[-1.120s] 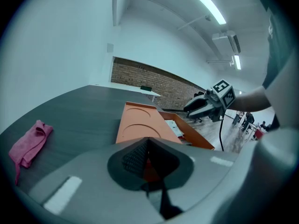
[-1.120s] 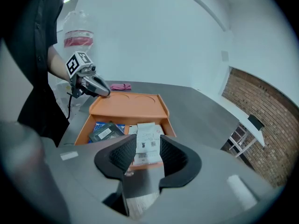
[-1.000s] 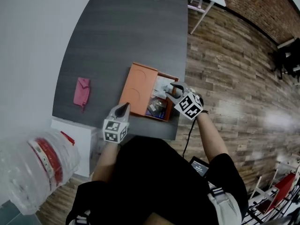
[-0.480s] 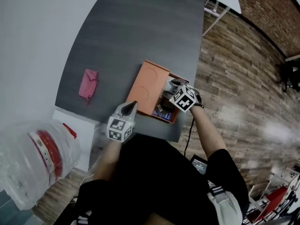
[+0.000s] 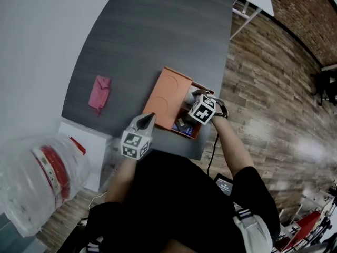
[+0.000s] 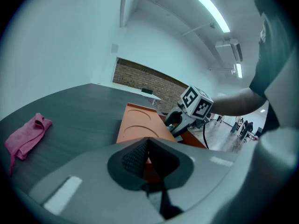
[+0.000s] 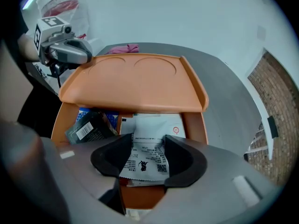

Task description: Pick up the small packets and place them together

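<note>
An orange box (image 7: 193, 126) sits near the table's front edge, with its lid (image 7: 135, 80) lying over the far half. Inside are a white printed packet (image 7: 145, 158), a larger white packet (image 7: 156, 123) and a dark barcode packet (image 7: 88, 127) over a blue one. My right gripper (image 7: 149, 142) (image 5: 191, 104) points steeply down into the box. Its jaws have just been opening and now stand open, with the white printed packet lying between them. My left gripper (image 6: 148, 142) (image 5: 148, 118) hovers by the box's near left corner, shut and holding nothing.
A pink cloth (image 5: 99, 93) lies on the grey table (image 5: 152, 36) to the left of the box. A clear plastic bag with red print (image 5: 39, 175) bulges at lower left, beside a white cabinet (image 5: 87, 141). Wooden floor (image 5: 263, 88) runs along the table's right edge.
My right gripper has dropped lower into the box and tipped more steeply down. The left gripper stays where it was.
</note>
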Available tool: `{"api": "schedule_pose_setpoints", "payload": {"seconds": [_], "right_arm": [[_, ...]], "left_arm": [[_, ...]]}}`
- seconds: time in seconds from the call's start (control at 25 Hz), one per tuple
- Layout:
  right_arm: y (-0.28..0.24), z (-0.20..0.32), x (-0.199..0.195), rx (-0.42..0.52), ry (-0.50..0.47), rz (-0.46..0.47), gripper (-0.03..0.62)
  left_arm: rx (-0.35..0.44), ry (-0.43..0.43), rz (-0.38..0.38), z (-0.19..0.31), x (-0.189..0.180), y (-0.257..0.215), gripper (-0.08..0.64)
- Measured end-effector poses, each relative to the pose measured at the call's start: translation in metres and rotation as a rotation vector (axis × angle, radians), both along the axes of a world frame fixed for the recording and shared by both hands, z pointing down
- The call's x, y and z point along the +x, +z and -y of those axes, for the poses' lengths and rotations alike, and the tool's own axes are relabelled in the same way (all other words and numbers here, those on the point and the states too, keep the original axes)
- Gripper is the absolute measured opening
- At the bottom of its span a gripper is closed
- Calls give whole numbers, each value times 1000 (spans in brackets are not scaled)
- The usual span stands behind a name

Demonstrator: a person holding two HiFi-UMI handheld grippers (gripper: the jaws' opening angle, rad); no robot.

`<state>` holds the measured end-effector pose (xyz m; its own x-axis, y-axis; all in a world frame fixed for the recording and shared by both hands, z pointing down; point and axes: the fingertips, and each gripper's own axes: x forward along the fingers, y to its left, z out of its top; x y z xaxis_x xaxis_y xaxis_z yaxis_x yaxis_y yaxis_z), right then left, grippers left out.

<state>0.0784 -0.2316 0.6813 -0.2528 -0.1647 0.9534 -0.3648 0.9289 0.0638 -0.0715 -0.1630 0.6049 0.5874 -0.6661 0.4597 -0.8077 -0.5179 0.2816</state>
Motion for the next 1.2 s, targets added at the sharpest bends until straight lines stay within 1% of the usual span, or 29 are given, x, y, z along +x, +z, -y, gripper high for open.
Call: {"api": "schedule_pose_setpoints", "payload": {"seconds": [0.12, 0.2, 0.36, 0.76, 0.88, 1.04, 1.2], "right_arm": [[-1, -4, 1, -14, -14, 1, 212], [-7, -8, -1, -20, -11, 26, 212], [-25, -16, 0, -1, -20, 53, 209], [-73, -12, 8, 98, -14, 95, 206], [-88, -3, 0, 120, -1, 144, 206], [-101, 16, -21, 126, 5, 223, 206], [-102, 35, -43, 137, -19, 237, 206]], "left_arm": [[-1, 0, 3, 0, 0, 0, 0], [0, 1, 5, 0, 0, 0, 0], [2, 2, 7, 2, -1, 1, 0], [21, 2, 6, 7, 5, -3, 0], [35, -1, 2, 7, 7, -9, 0], [50, -22, -11, 3, 4, -17, 0], [71, -49, -20, -2, -9, -24, 0]]}}
